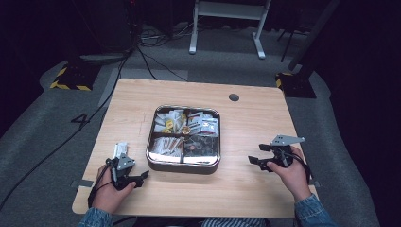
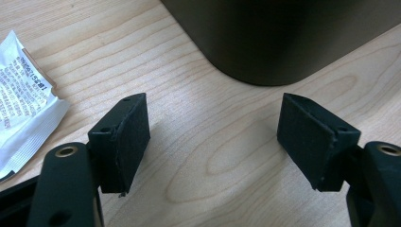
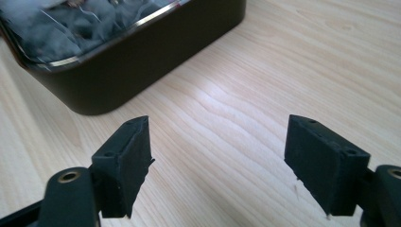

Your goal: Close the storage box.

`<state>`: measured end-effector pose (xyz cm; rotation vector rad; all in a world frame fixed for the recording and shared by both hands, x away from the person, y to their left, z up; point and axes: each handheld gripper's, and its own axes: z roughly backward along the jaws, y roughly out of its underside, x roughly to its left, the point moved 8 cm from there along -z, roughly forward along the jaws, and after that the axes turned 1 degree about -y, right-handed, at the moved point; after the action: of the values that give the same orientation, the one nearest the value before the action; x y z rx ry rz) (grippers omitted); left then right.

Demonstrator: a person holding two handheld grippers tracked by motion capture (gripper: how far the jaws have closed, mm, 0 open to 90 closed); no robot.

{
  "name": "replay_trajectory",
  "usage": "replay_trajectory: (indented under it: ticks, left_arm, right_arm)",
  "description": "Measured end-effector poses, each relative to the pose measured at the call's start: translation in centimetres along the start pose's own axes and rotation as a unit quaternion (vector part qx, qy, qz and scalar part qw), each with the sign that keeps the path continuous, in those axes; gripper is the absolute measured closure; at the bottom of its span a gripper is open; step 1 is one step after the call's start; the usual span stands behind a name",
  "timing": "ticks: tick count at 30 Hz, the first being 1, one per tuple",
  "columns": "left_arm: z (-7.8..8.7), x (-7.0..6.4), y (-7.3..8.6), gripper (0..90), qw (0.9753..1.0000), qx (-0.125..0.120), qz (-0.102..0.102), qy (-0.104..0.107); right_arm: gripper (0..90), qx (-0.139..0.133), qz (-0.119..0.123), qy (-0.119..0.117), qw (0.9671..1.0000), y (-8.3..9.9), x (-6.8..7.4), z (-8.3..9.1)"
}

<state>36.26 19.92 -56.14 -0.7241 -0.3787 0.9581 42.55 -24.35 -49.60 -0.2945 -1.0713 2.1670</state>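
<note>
Two grippers rest low over the wooden table [image 1: 246,189], both with jaws spread wide and nothing between them. Each shows bare wood grain between its black pads in its own view. At the lower left of the high view the left gripper [image 1: 140,178] sits just beside a white printed packet [image 2: 23,99], which lies flat on the table at that gripper's outer side, near the tin's lower left corner. At the lower right the right gripper [image 1: 255,155] points toward the tin [image 1: 150,137], near it but apart. This square dark tin with a shiny rim sits mid-frame, divided into compartments packed with small wrapped packets, some white, some yellow, some brown.
</note>
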Motion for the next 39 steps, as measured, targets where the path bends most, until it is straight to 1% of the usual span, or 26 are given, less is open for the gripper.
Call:
replay_trajectory:
  ticks: [1, 2, 3, 4, 7, 10, 12, 18, 26, 32, 36, 38, 39]
  left_arm:
    - [0.0, 0.0, 0.0, 26.5, 1.0000, 0.000, 0.000, 0.000]
    - [0.0, 0.0, 0.0, 26.5, 1.0000, 0.000, 0.000, 0.000]
    - [0.0, 0.0, 0.0, 26.5, 1.0000, 0.000, 0.000, 0.000]
    - [0.0, 0.0, 0.0, 26.5, 1.0000, 0.000, 0.000, 0.000]
    - [0.0, 0.0, 0.0, 26.5, 1.0000, 0.000, 0.000, 0.000]
    - [0.0, 0.0, 0.0, 26.3, 1.0000, 0.000, -0.001, 0.001]
    - [0.0, 0.0, 0.0, 26.3, 1.0000, 0.000, -0.001, 0.001]
    - [0.0, 0.0, 0.0, 26.3, 1.0000, 0.000, -0.001, 0.001]
    - [0.0, 0.0, 0.0, 26.3, 1.0000, 0.000, -0.001, 0.001]
    - [0.0, 0.0, 0.0, 26.3, 1.0000, 0.000, 0.001, 0.001]
    - [0.0, 0.0, 0.0, 26.3, 1.0000, 0.000, -0.002, 0.000]
    - [0.0, 0.0, 0.0, 26.3, 1.0000, 0.000, 0.000, 0.001]
    - [0.0, 0.0, 0.0, 26.3, 1.0000, 0.000, -0.002, 0.000]
  right_arm:
    - [25.3, -0.003, 0.001, 0.005, 1.0000, 0.3, -0.1, -0.1]
    - [26.2, -0.015, 0.004, 0.015, 0.9998, 0.6, -0.3, -0.2]
    - [25.7, -0.017, 0.005, 0.022, 0.9996, 0.9, -0.5, -0.3]
    - [25.1, -0.015, 0.005, 0.024, 0.9996, 1.1, -0.5, -0.4]
    - [24.2, 0.000, -0.001, 0.019, 0.9998, 2.4, -0.5, -0.9]
    - [23.7, 0.010, 0.004, 0.016, 0.9998, 3.6, -0.3, -1.4]
    - [23.2, 0.011, 0.008, 0.013, 0.9998, 4.0, -0.1, -1.7]
    - [21.0, 0.010, 0.015, 0.016, 0.9997, 4.2, 0.1, -2.1]
    - [17.3, 0.023, 0.032, 0.027, 0.9988, 4.8, 0.1, -2.6]
    - [15.9, 0.032, 0.037, 0.047, 0.9977, 5.3, -0.2, -3.1]
    - [14.5, 0.027, 0.019, 0.048, 0.9983, 5.4, -0.3, -3.4]
    - [14.4, 0.028, 0.019, 0.048, 0.9983, 5.4, -0.3, -3.4]
    - [14.3, 0.027, 0.019, 0.048, 0.9983, 5.4, -0.3, -3.4]
